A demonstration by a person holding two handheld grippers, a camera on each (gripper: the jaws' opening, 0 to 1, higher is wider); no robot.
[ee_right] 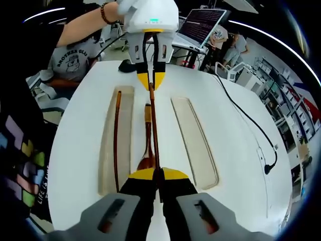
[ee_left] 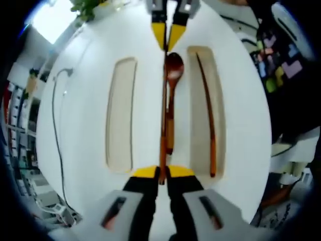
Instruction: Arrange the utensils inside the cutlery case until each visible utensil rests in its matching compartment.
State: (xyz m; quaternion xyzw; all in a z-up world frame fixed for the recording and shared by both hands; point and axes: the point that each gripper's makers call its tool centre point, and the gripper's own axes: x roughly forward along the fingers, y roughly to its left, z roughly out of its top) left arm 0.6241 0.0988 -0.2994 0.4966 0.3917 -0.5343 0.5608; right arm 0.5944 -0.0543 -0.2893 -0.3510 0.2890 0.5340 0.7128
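— What's on the white worktop point(ee_left: 90, 100)?

— A case with two long slots; one chopstick point(ee_left: 206, 110) lies in a slot, a spoon point(ee_left: 173, 90) on the middle strip.

— And the grippers?

— Left gripper point(ee_left: 162, 173) and right gripper point(ee_right: 159, 175) each pinch an end of the second chopstick point(ee_right: 153, 125) above the spoon. I'd guess it goes beside its twin.

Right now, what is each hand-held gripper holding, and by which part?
Both hold one chopstick, one at each end: the left hand-held gripper is shut on one end and the right hand-held gripper on the other, above the spoon.
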